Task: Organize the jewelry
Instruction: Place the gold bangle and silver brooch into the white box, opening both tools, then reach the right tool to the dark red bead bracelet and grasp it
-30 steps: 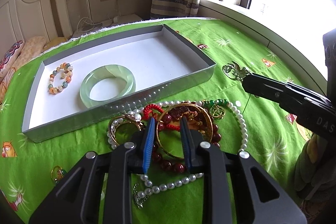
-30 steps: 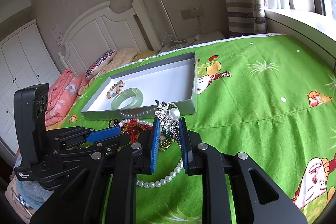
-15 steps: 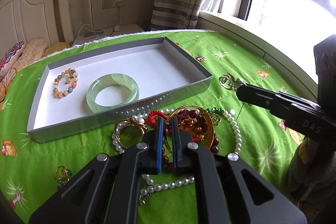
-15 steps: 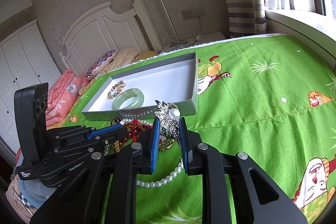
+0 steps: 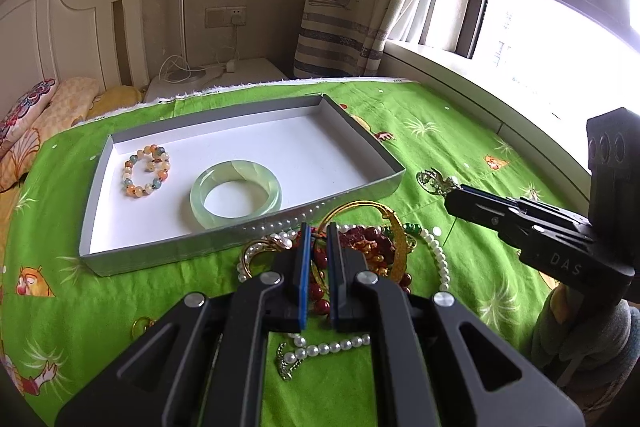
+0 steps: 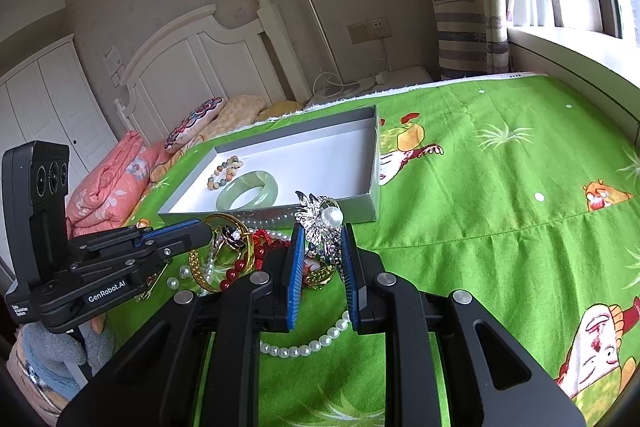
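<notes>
Green patterned bedspread (image 5: 460, 131) covers the bed and carries all items. Landmark: the grey tray (image 5: 394, 171) lying flat on it. Inside the tray rest a pale green bangle (image 5: 235, 193) and, beside it, a beaded bracelet (image 5: 146, 171). Just in front of the tray's near wall lies the jewelry pile (image 5: 372, 243). Left gripper (image 5: 318, 231) is closed on a gold bangle (image 5: 396, 227) at that pile. Right gripper (image 6: 320, 233) clamps a silver pearl brooch (image 6: 322, 217), near the tray's front wall.
</notes>
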